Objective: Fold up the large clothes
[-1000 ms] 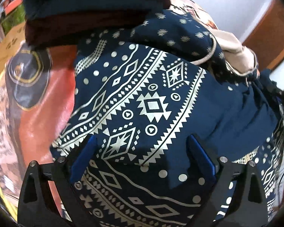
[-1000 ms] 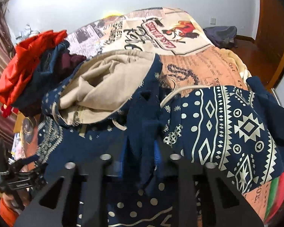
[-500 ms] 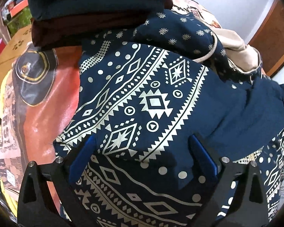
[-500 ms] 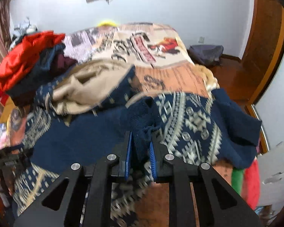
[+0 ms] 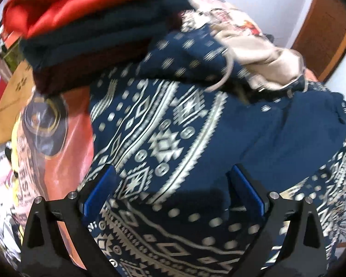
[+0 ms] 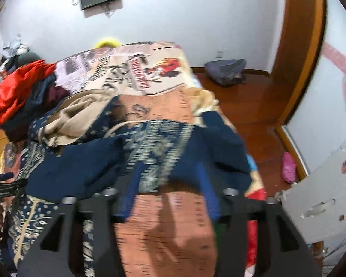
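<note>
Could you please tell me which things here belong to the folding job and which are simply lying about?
Belongs to the job:
- patterned navy hoodie, spread on the bed
- left tongs, open over it
- right tongs, opening, nothing between them

Just lying about:
- stack of folded clothes
- printed bedspread
- grey bag and pink shoe on the floor

Soft cloth on the bed, hard plastic and polished wood around it

The navy hoodie [image 5: 219,143] looks matt knit cloth with a smooth beige lining [image 5: 260,57]; the folded red garment [image 5: 80,2] has a slight sheen; the wooden floor [image 6: 249,106] is glossy.
</note>
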### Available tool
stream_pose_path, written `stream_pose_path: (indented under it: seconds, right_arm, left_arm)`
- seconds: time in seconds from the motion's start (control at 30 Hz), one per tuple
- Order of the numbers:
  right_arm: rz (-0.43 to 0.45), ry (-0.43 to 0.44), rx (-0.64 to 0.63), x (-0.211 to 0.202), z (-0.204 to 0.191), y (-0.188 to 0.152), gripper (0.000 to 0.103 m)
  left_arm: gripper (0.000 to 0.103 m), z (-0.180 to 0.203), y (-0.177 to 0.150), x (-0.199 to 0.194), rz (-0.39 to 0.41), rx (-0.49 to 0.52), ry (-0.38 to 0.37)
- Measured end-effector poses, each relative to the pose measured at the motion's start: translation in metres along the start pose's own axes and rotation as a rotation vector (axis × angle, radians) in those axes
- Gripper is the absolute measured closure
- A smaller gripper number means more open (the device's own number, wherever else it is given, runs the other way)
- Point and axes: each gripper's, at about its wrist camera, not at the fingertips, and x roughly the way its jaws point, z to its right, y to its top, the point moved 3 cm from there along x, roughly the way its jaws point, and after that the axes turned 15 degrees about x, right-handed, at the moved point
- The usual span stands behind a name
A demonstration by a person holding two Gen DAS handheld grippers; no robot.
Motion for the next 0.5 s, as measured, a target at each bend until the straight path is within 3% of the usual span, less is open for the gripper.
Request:
stream_pose_path:
  seconds: [0.23,0.4,0.5]
  right_arm:
    - [-0.056,-0.011,0.137,0.015,0.05,-0.005,0.044]
    - [-0.085,-0.033,0.209,0.031,0.074,-0.005,0.044]
    - [-0.116,-0.066,0.181,0.045,0.075,-0.001,0.044]
  left_arm:
    - [0.003,0.036,0.04,-0.01,0.06,0.05,-0.056]
    - [0.003,0.054,0.048,0.005,0.035,0.092,-0.066]
    - [0.003,0.066,0.049,0.021,0.001,0.117,-0.089]
